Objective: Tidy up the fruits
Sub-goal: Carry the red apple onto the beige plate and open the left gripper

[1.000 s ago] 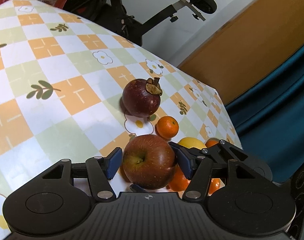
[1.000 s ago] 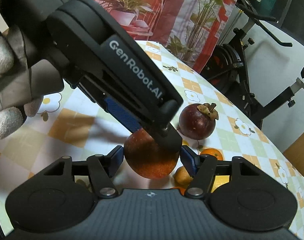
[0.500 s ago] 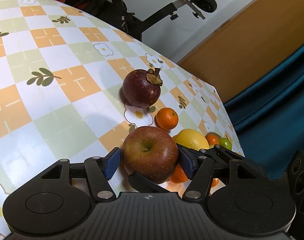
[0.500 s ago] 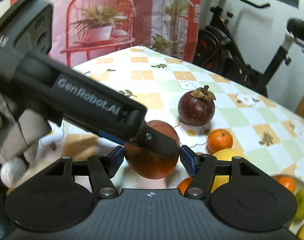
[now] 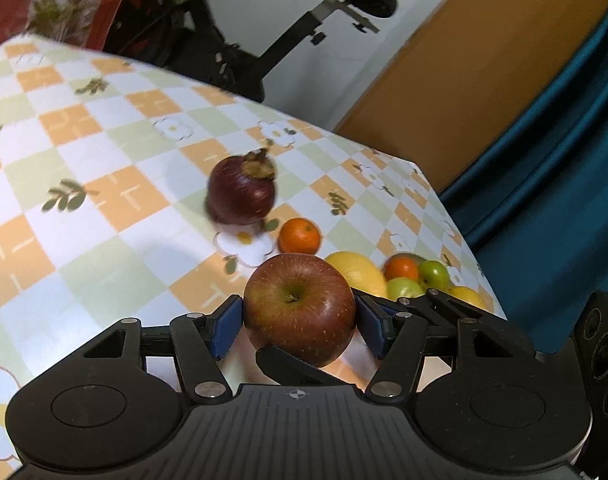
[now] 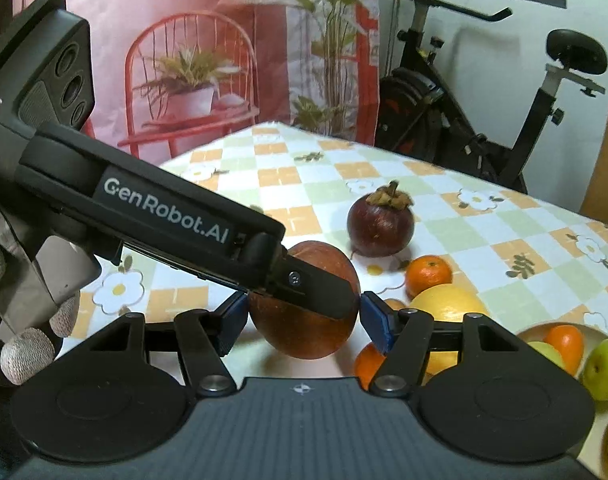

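Observation:
A red apple (image 5: 300, 312) (image 6: 304, 332) hangs just above the checked tablecloth (image 5: 104, 200). My left gripper (image 5: 299, 320) has its blue pads pressed on both sides of it. My right gripper (image 6: 304, 316) clamps the same apple crosswise; one of its black fingers (image 5: 296, 364) shows under the fruit in the left wrist view. In the right wrist view a left gripper finger (image 6: 316, 288) lies across the apple's top. Behind the apple a dark purple mangosteen (image 5: 242, 194) (image 6: 380, 226) stands on the cloth.
A mandarin (image 6: 428, 274), a yellow citrus (image 6: 448, 304) and another orange (image 6: 368, 360) lie right of the apple. A bowl (image 6: 544, 330) at the table's right edge holds green and orange fruits (image 5: 434, 274). An exercise bike (image 6: 504, 140) stands behind the table. A gloved hand (image 6: 24, 356) holds the left gripper.
Both grippers have risen a little with the apple held between them. The right gripper has rolled to a more level view, and the bowl of fruit has come into sight at the right.

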